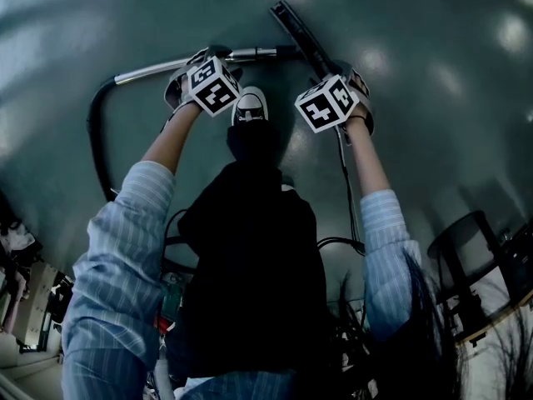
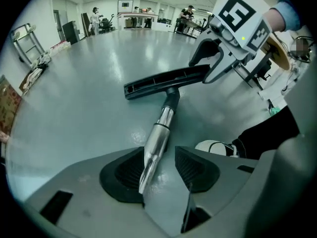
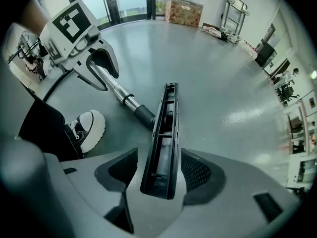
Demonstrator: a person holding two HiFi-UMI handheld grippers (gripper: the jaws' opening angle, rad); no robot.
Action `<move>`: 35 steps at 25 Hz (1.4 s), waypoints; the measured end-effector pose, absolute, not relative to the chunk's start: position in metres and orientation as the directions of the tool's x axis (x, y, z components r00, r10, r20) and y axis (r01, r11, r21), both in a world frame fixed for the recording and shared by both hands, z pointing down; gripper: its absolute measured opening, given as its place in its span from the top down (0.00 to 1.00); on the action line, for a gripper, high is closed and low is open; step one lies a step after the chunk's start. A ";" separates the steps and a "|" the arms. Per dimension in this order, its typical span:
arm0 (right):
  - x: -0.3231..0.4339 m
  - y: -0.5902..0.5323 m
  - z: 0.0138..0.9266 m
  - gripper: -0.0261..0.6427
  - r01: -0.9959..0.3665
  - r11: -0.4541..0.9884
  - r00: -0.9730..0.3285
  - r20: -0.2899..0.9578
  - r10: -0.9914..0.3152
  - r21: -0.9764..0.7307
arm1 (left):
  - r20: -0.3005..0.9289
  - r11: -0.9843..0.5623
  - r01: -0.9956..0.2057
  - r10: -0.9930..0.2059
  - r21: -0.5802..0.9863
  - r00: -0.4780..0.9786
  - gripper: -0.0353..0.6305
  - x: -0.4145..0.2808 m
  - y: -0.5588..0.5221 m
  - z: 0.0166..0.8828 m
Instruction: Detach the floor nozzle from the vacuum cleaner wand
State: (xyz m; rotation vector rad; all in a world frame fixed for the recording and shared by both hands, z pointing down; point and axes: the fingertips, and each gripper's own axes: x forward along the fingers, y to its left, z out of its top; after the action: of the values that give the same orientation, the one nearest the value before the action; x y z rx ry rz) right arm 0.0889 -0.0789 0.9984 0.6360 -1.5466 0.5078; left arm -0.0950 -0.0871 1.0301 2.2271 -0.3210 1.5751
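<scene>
The silver wand [image 1: 166, 65] lies on the grey-green floor, and its black neck joins the long black floor nozzle [image 1: 304, 36]. My left gripper [image 2: 161, 170] points down over the wand [image 2: 156, 143], which lies between its open jaws nearer the left pad; I see no pad pressing on it. My right gripper [image 3: 158, 170] stands open astride the nozzle [image 3: 163, 133], a gap on each side. Each gripper shows in the other's view: the right gripper [image 2: 210, 66] over the nozzle [image 2: 166, 81], the left gripper [image 3: 101, 68] over the wand [image 3: 116, 90].
A white-toed black shoe [image 1: 250, 107] stands just behind the wand, between the two grippers. The black hose [image 1: 96, 132] curves off the wand's left end. A dark stool [image 1: 466, 248] stands at the right. Boxes [image 3: 185, 9], a trolley [image 3: 235, 6] and distant people line the room's edges.
</scene>
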 end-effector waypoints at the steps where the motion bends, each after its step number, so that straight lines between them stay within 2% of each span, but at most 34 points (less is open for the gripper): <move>1: 0.088 -0.080 1.003 0.58 -0.669 0.741 -0.018 0.996 -0.091 0.055 | 0.941 -0.904 -0.389 0.041 0.178 0.335 0.69 -0.095 -0.088 1.037; 8: 0.083 -0.091 1.019 0.58 -0.647 0.753 0.037 0.991 -0.130 0.122 | 0.955 -0.947 -0.283 0.066 0.152 0.291 0.69 -0.090 -0.090 1.069; 12: 0.081 -0.094 1.015 0.60 -0.661 0.742 0.022 0.992 -0.125 0.108 | 0.961 -0.955 -0.265 0.055 0.129 0.272 0.69 -0.094 -0.092 1.072; 17: 0.091 -0.094 1.014 0.61 -0.690 0.717 0.007 0.991 -0.133 0.102 | 0.954 -0.960 -0.227 0.096 0.164 0.284 0.69 -0.087 -0.091 1.074; 23: 0.095 -0.093 1.013 0.62 -0.701 0.695 0.047 0.982 -0.182 0.162 | 0.959 -0.959 -0.219 0.121 0.179 0.255 0.69 -0.088 -0.089 1.078; 29: 0.097 -0.089 1.014 0.62 -0.745 0.636 0.112 0.978 -0.175 0.199 | 0.954 -0.947 -0.244 0.141 0.208 0.263 0.69 -0.092 -0.086 1.079; 33: 0.139 -0.079 1.013 0.62 -0.778 0.565 0.224 0.962 -0.155 0.273 | 0.959 -0.948 -0.230 0.169 0.221 0.227 0.69 -0.094 -0.079 1.080; 35: 0.173 -0.073 1.014 0.62 -0.836 0.492 0.210 0.970 -0.121 0.242 | 0.958 -0.944 -0.234 0.182 0.233 0.221 0.69 -0.097 -0.080 1.081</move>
State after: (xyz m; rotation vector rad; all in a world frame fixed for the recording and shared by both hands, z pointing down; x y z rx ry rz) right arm 0.1730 -0.0726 1.0138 0.9597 -1.2839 0.6219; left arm -0.0971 -0.0800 1.0807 2.1732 -0.0482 1.7763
